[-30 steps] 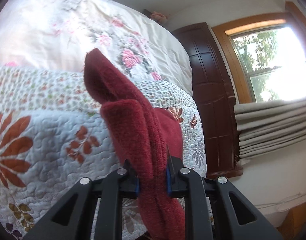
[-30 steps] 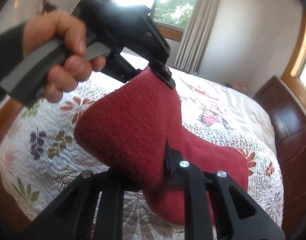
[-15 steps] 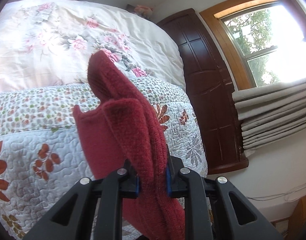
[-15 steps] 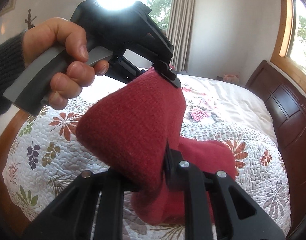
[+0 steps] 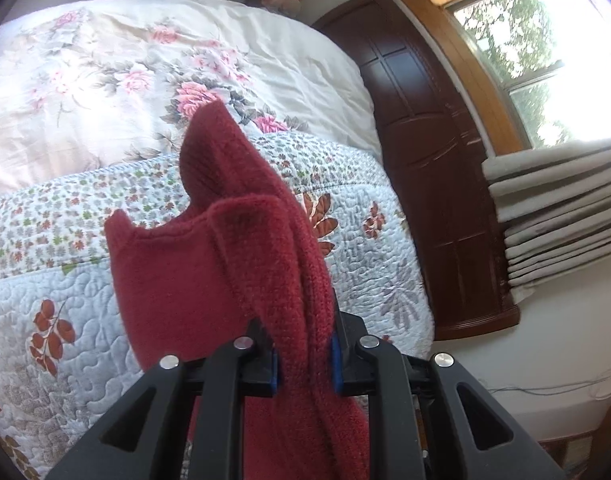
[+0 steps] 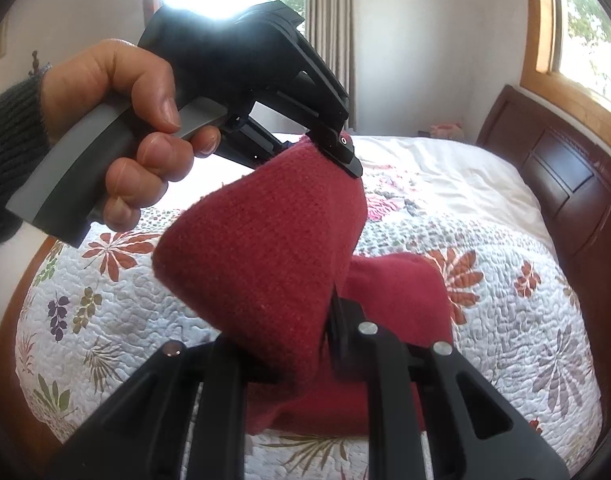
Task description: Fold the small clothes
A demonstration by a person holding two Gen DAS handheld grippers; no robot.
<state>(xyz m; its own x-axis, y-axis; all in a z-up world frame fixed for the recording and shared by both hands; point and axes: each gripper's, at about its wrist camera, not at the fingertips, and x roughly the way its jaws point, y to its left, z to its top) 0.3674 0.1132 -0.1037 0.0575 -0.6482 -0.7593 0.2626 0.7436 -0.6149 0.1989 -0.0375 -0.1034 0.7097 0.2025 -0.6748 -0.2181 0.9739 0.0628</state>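
A dark red knitted garment [image 5: 241,264] hangs in the air above the bed, held by both grippers. My left gripper [image 5: 303,364] is shut on a bunched edge of it, and folds rise ahead of the fingers. In the right wrist view the same red garment [image 6: 265,256] stretches between my right gripper [image 6: 305,344], shut on its near edge, and the left gripper [image 6: 337,148], which a hand [image 6: 133,120] holds at upper left. A lower part of the garment droops toward the quilt behind the right fingers.
A quilted bedspread with leaf prints [image 6: 525,320] covers the bed, with a floral duvet [image 5: 145,60] farther up. A dark wooden headboard [image 6: 565,184] stands at the bed's end, with a window [image 5: 545,52] and folded curtains [image 5: 557,208] to the right.
Both grippers have lifted the red garment higher off the quilt, and they have come closer together. More of the cloth now spreads to the left of the left gripper.
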